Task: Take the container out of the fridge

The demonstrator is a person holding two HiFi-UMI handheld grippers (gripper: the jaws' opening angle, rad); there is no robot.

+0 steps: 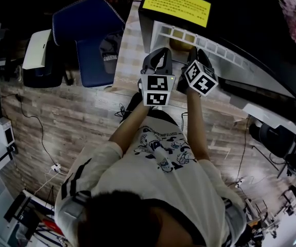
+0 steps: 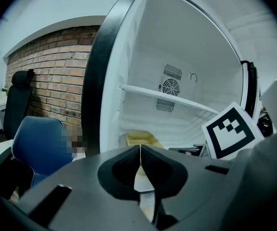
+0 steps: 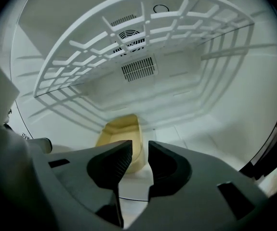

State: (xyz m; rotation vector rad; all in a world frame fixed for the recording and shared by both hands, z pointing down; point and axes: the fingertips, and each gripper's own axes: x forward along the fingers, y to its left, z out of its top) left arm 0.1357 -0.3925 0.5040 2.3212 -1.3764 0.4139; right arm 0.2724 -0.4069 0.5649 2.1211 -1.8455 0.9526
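Seen from above, a person in a white printed T-shirt (image 1: 160,156) holds the left gripper (image 1: 160,51) and right gripper (image 1: 194,52) side by side at the open fridge (image 1: 225,24). A yellowish container (image 1: 178,43) lies just beyond them, and a blue chair (image 1: 92,37) stands at left.

pale yellow container (image 3: 120,137), open-topped, upright on the white fridge (image 3: 215,143) floor, under the wire shelf (image 3: 143,42)
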